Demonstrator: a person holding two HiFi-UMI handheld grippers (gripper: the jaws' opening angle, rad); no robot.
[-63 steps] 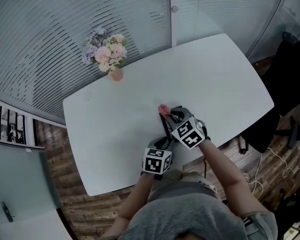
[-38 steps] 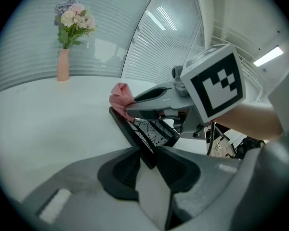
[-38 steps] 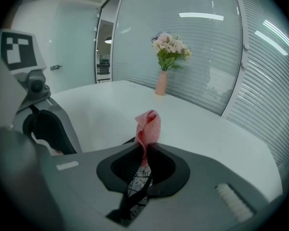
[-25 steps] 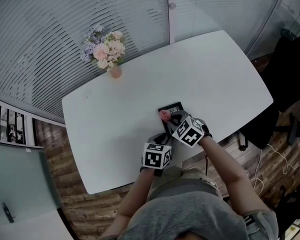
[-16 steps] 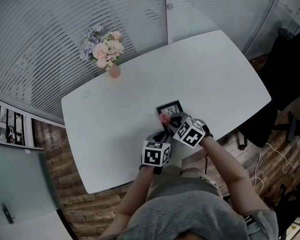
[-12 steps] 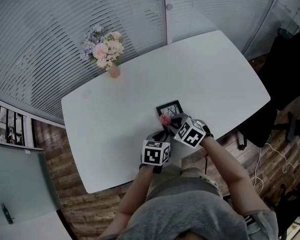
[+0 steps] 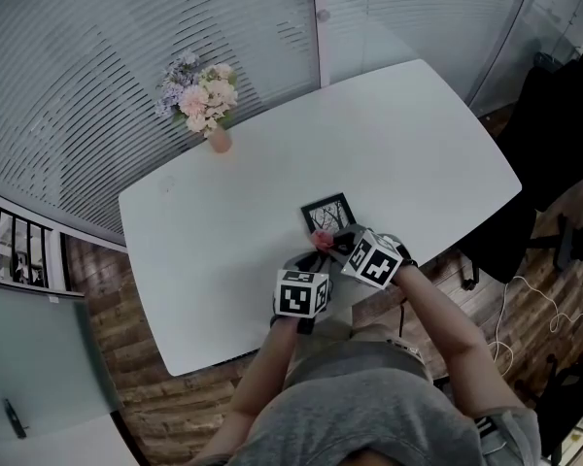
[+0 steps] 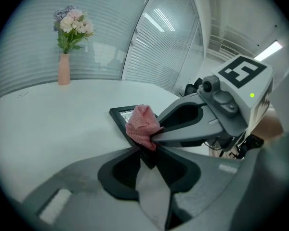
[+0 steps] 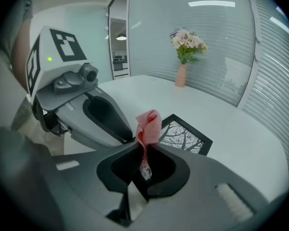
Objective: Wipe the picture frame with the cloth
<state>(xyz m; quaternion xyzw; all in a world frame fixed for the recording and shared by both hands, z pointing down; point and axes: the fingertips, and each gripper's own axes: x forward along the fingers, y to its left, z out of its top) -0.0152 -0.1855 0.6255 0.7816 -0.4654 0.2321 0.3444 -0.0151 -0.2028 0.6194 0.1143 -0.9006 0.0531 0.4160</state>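
A black picture frame (image 7: 328,211) with a tree print lies flat on the white table (image 7: 223,221) near its front edge. My left gripper (image 7: 311,262) is shut on the frame's near corner (image 8: 145,154), pinning it down. My right gripper (image 7: 330,245) is shut on a pink cloth (image 7: 322,238). The bunched cloth (image 9: 149,123) stands up from the jaws and rests on the near end of the frame (image 9: 185,137). In the left gripper view the cloth (image 8: 142,125) covers part of the frame (image 8: 123,113), with the right gripper's fingers (image 8: 183,134) just behind it.
A small pink vase of flowers (image 7: 202,98) stands at the table's far left. Glass walls with blinds (image 7: 97,47) run behind the table. A dark chair (image 7: 554,124) is at the right, on the wood floor with cables (image 7: 525,309).
My right gripper has drawn the pink cloth back along the frame toward me, uncovering the frame's far part. The left gripper stayed at the near corner.
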